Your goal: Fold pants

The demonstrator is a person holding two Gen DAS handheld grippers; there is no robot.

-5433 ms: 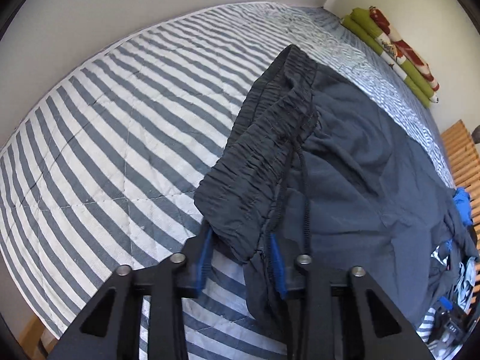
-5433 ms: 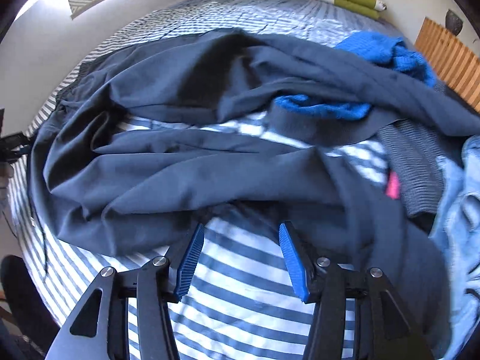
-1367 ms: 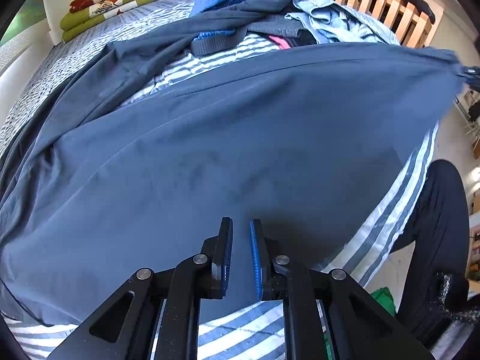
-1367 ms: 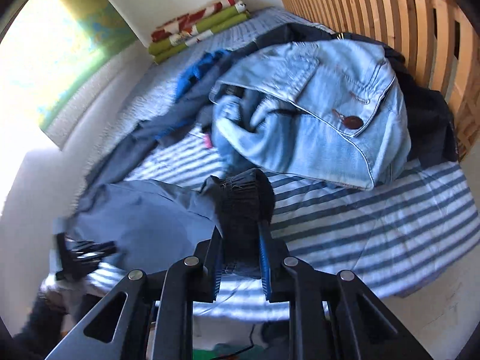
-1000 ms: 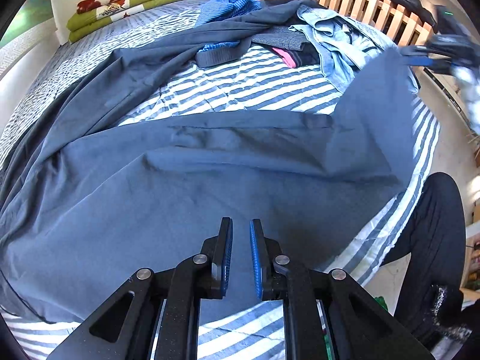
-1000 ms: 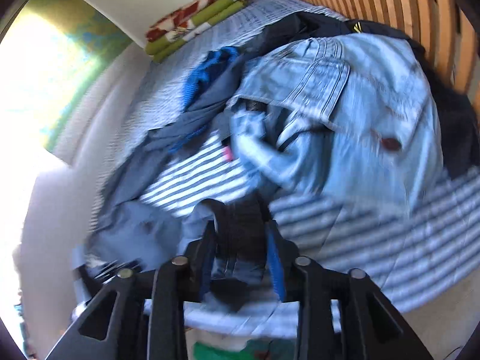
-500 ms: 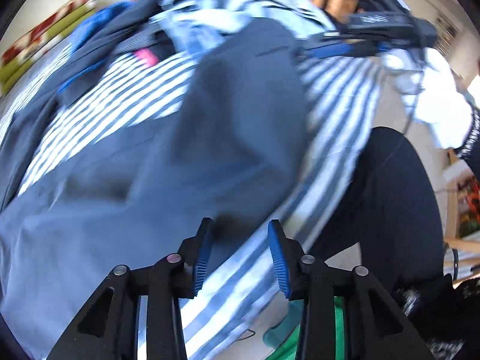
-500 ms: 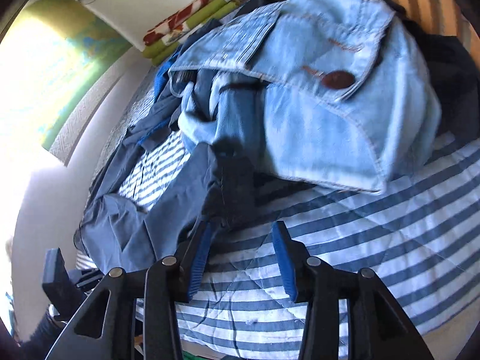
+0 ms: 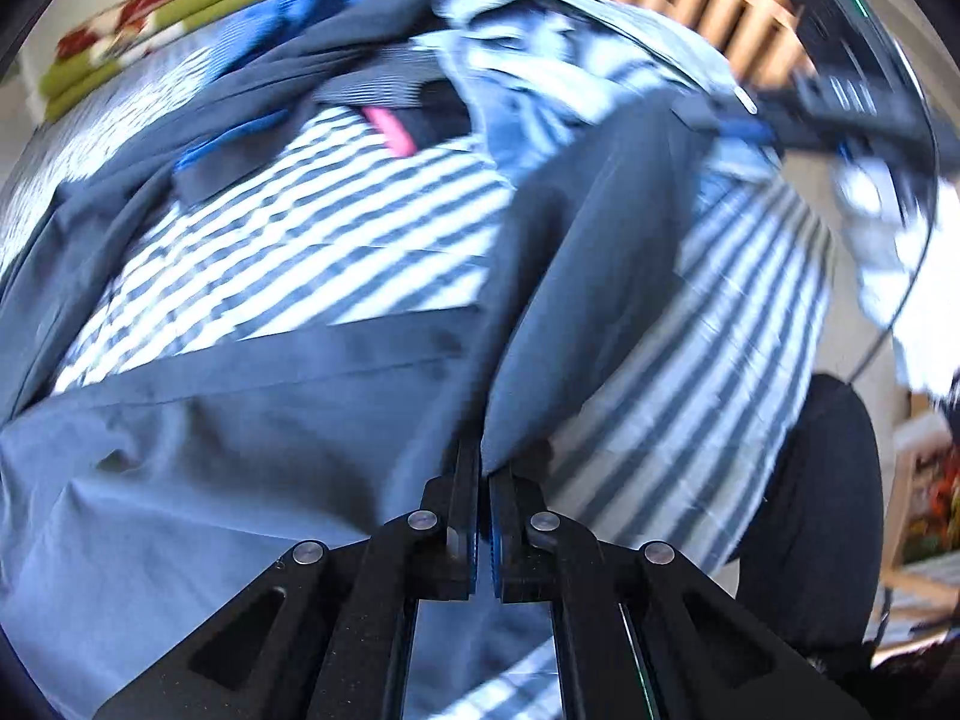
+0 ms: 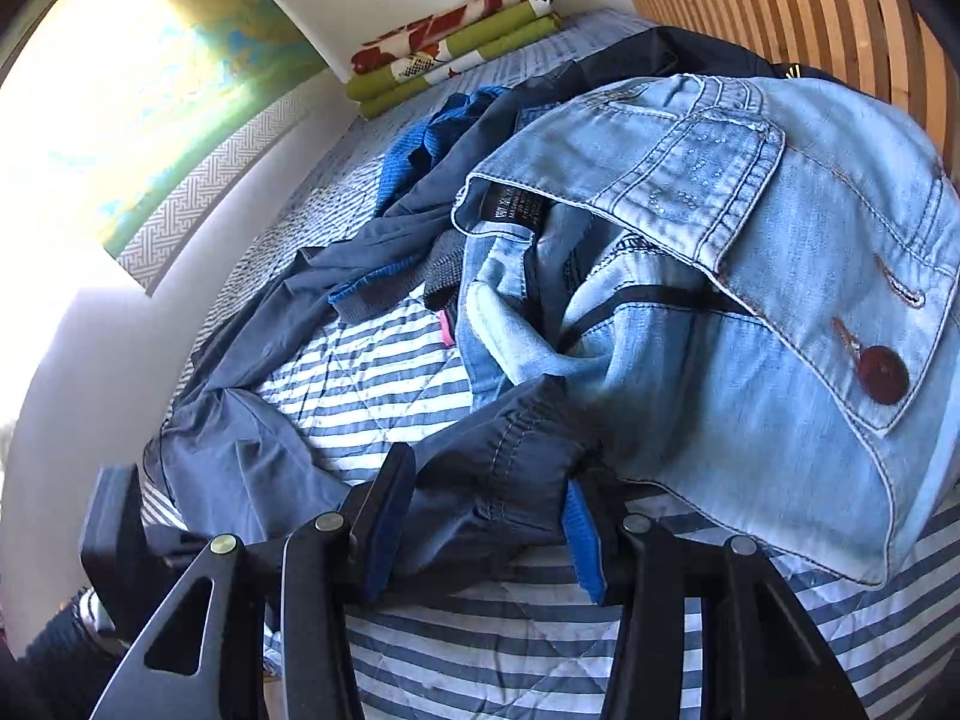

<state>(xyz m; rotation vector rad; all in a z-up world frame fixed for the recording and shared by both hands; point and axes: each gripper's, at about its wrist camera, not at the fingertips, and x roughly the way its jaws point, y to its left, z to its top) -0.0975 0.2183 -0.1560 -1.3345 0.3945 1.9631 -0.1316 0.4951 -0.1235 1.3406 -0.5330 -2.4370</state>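
Note:
Dark navy pants (image 9: 240,420) lie spread over the striped bed cover (image 9: 372,240). My left gripper (image 9: 483,480) is shut on a raised fold of them at the near edge, and one leg runs from there up and right to the blurred right gripper (image 9: 840,102). In the right wrist view the hem of that leg (image 10: 510,456) lies bunched between the fingers of my right gripper (image 10: 486,534), which stand wide open around it. The left gripper (image 10: 114,540) shows at the lower left, by the bed's edge.
Light denim jeans (image 10: 750,300) are heaped right behind the hem. A bright blue garment (image 10: 444,126) and other dark clothes lie further back. Folded green and red blankets (image 10: 456,30) sit by the wall; a slatted wooden headboard (image 10: 780,12) stands on the right. A person's dark leg (image 9: 810,510) is beside the bed.
My left gripper was open half a second ago and has shut on a fold of the pants. My right gripper let go of the hem and now stands open around it.

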